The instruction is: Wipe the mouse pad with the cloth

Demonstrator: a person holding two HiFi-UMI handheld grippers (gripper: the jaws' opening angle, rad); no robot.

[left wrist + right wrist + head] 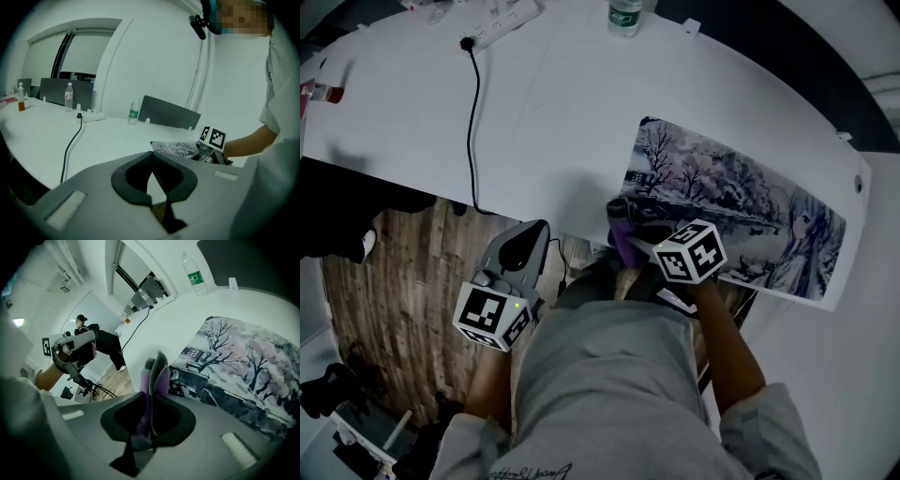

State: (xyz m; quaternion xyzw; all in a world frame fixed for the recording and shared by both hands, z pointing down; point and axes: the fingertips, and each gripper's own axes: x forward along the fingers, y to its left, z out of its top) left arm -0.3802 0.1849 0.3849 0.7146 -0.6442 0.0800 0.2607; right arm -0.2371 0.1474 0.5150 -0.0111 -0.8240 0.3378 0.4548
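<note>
Here, bottle [624,17] and cable [473,122] sit off mouse pad [741,211]

You wear a light grey short-sleeved tee [619,394] with dark script print. Your left gripper [528,234] and right gripper [625,230]: grey shells, black-lined jaws, white marker cubes [689,251] with black squares.

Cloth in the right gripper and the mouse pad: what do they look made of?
Cloth: soft pile fabric, purple and grey, probably microfibre; it bunches in thick folds where the right gripper clamps it. Mouse pad: thin flexible mat, likely cloth-topped; the printed snowy trees look matte, with no glare, and it lies flat on the table. Backing not visible.
</note>
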